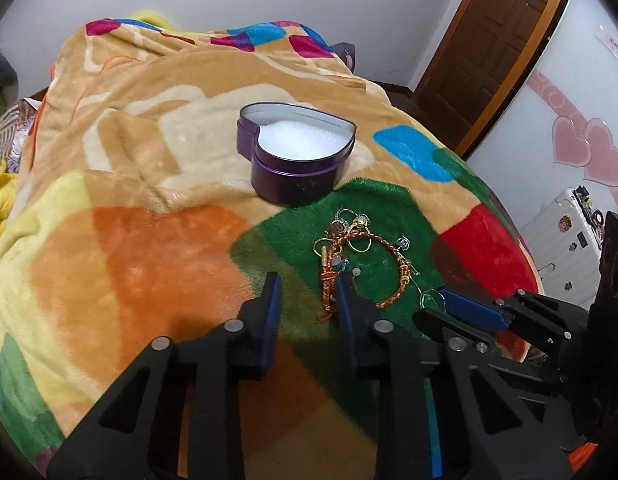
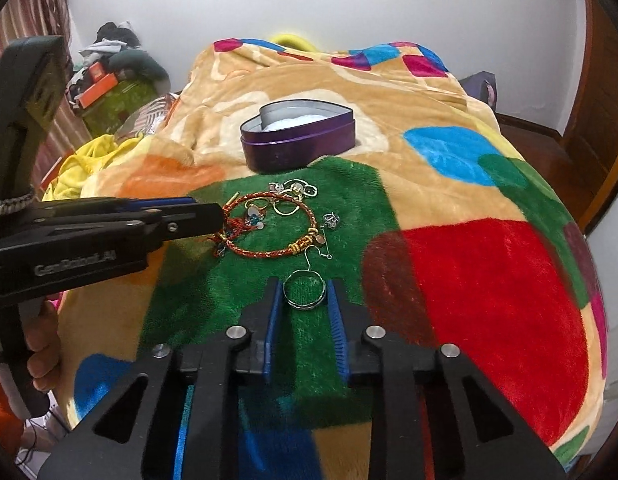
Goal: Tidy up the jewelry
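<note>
Silver hoop earring (image 2: 304, 291) between wide right jaws, red bracelet (image 1: 365, 268) beside wide left jaws

A bed carries everything, covered by a plush blanket (image 2: 449, 184) patterned in tan, green, red, orange and blue patches. Straight ahead of the right claw (image 2: 305, 286), on the tan area, sits an open purple heart-shaped tin (image 2: 299, 150) with white padding inside. Nearer, on the green patch, lies a cluster of jewelry: a red-and-gold braided bracelet (image 2: 269, 250), gold rings (image 2: 285, 206), and a thin silver ring (image 2: 303, 290) between that claw's fingertips.
</note>
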A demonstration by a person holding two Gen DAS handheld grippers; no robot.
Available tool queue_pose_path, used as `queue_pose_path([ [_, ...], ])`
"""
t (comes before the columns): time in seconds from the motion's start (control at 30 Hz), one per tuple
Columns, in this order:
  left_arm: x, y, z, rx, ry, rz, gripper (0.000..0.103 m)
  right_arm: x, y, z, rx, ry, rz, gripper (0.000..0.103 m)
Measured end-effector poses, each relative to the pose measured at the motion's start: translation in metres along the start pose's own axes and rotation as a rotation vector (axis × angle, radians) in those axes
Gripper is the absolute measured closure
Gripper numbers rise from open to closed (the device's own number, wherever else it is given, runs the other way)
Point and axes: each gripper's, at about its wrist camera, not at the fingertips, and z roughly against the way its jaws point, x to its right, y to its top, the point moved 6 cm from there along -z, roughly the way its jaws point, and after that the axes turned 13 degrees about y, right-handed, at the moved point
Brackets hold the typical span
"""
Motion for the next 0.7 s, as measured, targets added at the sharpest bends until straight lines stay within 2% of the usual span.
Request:
queue_pose_path([
  [0.13, 0.002, 0.001, -0.006, -0.014, -0.03, 0.005, 0.085, 0.0, 0.002, -0.002, 0.004, 0.004, 0.0, 0.083],
  [0.2, 0.004, 0.0, -0.009, -0.023, -0.037, 0.004, 0.096, 0.001, 0.003, -0.003, 0.007, 0.007, -0.003, 0.083],
  [0.47, 0.006, 0.003, 0.003, 0.015, -0.029, -0.002, 0.097, -0.001, 0.008, 0.004, 0.03, 0.001, -0.008, 0.083],
  [0.7, 0.005, 0.013, 0.035, 0.095, -0.017, -0.014, 0.097, -0.001, 0.02, 0.02, 0.084, -0.015, -0.005, 0.083],
])
